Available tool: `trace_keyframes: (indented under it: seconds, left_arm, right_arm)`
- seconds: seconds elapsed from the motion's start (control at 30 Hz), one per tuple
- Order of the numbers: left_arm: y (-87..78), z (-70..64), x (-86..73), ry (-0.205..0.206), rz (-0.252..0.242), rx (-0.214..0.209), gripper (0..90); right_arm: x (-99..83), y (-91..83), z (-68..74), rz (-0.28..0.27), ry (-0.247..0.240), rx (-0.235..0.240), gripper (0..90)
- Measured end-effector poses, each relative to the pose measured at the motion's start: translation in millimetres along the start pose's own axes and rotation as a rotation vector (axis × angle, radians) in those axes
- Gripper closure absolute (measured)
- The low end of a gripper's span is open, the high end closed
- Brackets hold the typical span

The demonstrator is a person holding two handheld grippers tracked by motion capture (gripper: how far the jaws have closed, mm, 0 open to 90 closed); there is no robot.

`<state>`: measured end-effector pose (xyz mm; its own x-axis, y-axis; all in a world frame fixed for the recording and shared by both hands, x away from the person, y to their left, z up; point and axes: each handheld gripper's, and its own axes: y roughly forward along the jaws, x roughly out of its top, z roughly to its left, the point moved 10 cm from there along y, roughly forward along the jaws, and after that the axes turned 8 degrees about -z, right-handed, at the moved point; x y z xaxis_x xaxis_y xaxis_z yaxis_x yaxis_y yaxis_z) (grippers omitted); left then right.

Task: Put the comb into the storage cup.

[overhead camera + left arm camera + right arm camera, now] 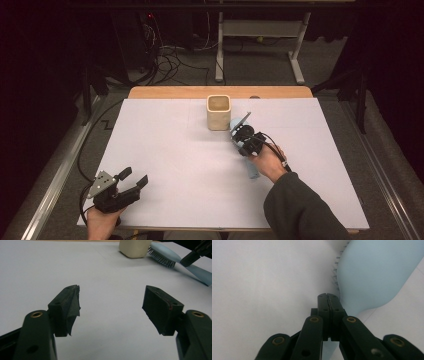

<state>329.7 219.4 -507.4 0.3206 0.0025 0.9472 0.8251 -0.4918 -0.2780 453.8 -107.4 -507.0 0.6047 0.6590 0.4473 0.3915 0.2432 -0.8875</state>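
A light blue hairbrush (253, 170) lies on the white sheet just right of a beige cup (218, 112). Its head is nearest the cup, and its handle runs back under the person's right hand. My right gripper (237, 132) is shut, tips down against the brush's neck. In the right gripper view the jaws (328, 296) press flat together with nothing between them, beside the brush head (377, 272) and its bristles. My left gripper (134, 177) rests open at the near left corner. Its view shows the open gripper (112, 305) empty, and the cup (135, 248), brush (163, 253) and right gripper tip (187, 262) far off.
The white sheet (175, 150) covers a wooden table whose edge (165, 92) shows at the back. Wide bare sheet lies between the two grippers. Beyond the table are a desk frame (260, 30) and cables (170, 62) on the floor.
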Motion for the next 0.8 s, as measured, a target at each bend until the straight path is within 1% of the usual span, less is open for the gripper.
trace_keyframes:
  seconds: [0.07,0.1,0.2,0.27,0.3,0.37,0.4,0.47,0.6,0.7,0.8]
  left_arm:
    - [0.0,0.4,0.2,-0.002,-0.001,0.001,30.5]
    - [0.0,0.4,0.1,-0.002,-0.001,0.001,30.5]
    - [0.1,0.1,0.0,0.000,0.000,0.000,30.5]
    - [0.6,-0.5,-0.1,-0.003,0.002,-0.004,30.5]
    - [0.8,-0.9,-0.3,-0.002,0.004,-0.006,30.5]
    - [1.4,-1.7,-0.6,0.004,0.006,-0.009,30.6]
    - [1.2,-1.9,-0.6,0.004,0.006,-0.008,30.6]
    - [1.0,-1.4,-0.3,0.001,0.002,-0.006,30.6]
    - [0.9,-1.0,-0.3,0.000,0.004,-0.006,30.5]
    - [1.2,-0.9,-0.3,0.001,0.003,-0.005,30.5]
    - [0.8,-0.6,-0.2,-0.001,0.003,-0.003,30.5]
  right_arm:
    - [-0.3,0.0,-0.8,-0.002,0.002,0.003,90.0]
    - [-1.0,-0.4,-0.6,0.001,0.012,0.001,90.0]
    - [-1.2,-0.4,-1.0,-0.002,0.007,0.004,89.9]
    - [-1.5,-0.3,1.8,-0.001,0.016,0.012,87.1]
    - [-1.7,0.0,3.0,0.003,0.008,0.010,87.0]
    - [0.0,-0.3,3.1,-0.012,0.011,0.018,85.9]
    - [1.1,-1.6,3.1,-0.021,0.026,0.021,84.8]
    - [3.1,-4.3,1.0,-0.041,0.032,0.019,83.9]
    - [4.0,-10.3,-4.5,-0.064,0.055,0.022,80.1]
    - [4.0,-14.2,-9.8,-0.080,0.076,0.015,76.6]
    - [1.7,-13.7,-13.5,-0.071,0.097,0.004,72.6]
